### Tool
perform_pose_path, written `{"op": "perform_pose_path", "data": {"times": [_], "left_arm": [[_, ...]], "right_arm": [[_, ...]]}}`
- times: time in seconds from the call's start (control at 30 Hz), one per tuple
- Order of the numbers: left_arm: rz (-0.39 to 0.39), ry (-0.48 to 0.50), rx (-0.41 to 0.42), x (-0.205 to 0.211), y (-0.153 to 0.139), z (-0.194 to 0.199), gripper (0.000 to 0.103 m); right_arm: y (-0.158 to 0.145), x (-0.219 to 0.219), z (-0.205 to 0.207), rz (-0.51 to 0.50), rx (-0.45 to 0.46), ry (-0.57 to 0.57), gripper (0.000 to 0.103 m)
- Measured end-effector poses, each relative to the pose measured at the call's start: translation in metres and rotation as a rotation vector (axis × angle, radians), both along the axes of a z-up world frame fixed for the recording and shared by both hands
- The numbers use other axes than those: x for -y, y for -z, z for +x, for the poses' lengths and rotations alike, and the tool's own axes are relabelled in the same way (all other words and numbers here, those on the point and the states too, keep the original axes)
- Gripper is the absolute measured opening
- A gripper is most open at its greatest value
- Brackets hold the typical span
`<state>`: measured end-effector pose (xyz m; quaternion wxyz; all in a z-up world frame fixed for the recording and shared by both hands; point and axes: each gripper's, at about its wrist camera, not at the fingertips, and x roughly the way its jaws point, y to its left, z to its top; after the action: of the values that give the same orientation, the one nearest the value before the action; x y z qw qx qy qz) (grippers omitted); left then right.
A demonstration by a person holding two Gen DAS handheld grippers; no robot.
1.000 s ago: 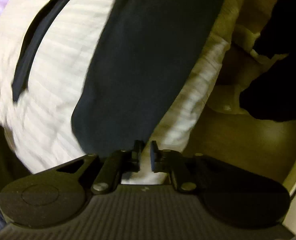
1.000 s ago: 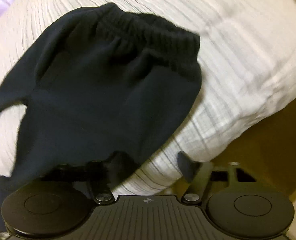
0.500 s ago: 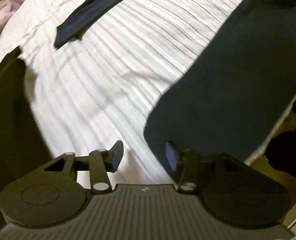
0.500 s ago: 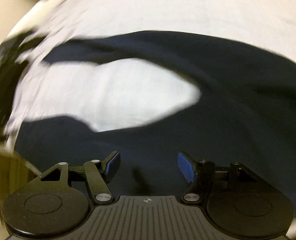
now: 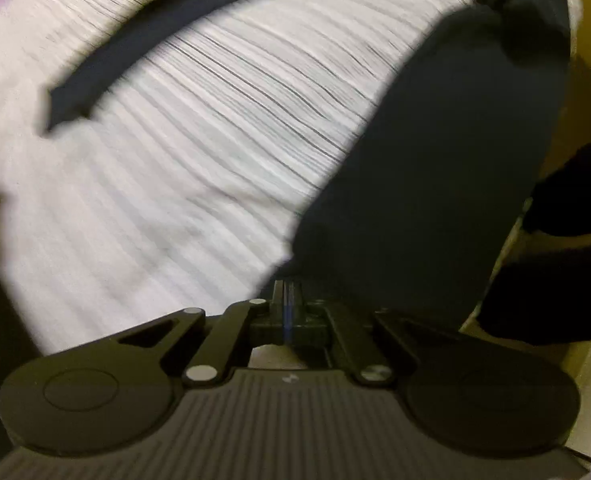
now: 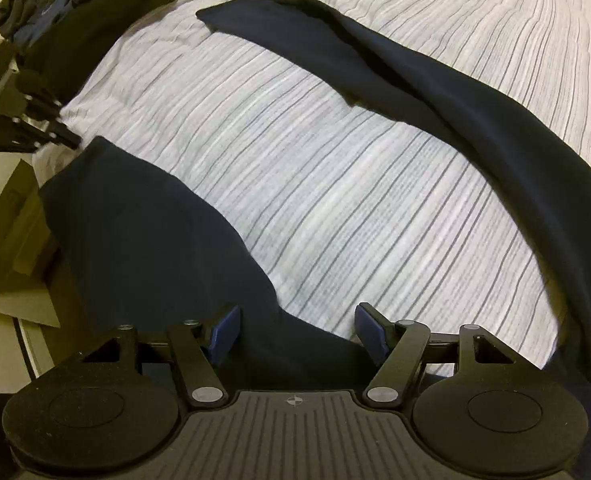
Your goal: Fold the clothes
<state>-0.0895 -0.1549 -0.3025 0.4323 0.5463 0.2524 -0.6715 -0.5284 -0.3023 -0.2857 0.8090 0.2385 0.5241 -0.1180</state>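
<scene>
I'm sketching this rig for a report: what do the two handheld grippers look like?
Both look alike: matte black, with a ribbed body and two round discs. The linkage arms carry silver pivot pins. The right gripper has blue finger pads; the left gripper shows a blue strip.

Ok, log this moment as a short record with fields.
surface: striped bedspread
garment: dark trousers, legs spread apart on the bedspread
left gripper: shut at the hem of one leg; a pinch on the cloth cannot be confirmed
right gripper: open, over the crotch
pile: dark clothes at the bed's far corner
</scene>
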Motion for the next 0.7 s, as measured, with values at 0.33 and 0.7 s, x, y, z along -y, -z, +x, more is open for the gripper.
{"op": "perform_pose_path", "data": {"times": [0.33,0.7], "left_arm": [[0.094,0.146,-0.088,0.027,0.047,-0.017,0.032],[0.015,0.022,0.015,0.014,-0.011,-0.02,0.008]], "right_arm": [[-0.002,-0.017,0.013,-0.006,0.005,-0.057,0.067],[-0.002,0.001,-0.046,-0.077,-0.057,0.119,0.067]]}}
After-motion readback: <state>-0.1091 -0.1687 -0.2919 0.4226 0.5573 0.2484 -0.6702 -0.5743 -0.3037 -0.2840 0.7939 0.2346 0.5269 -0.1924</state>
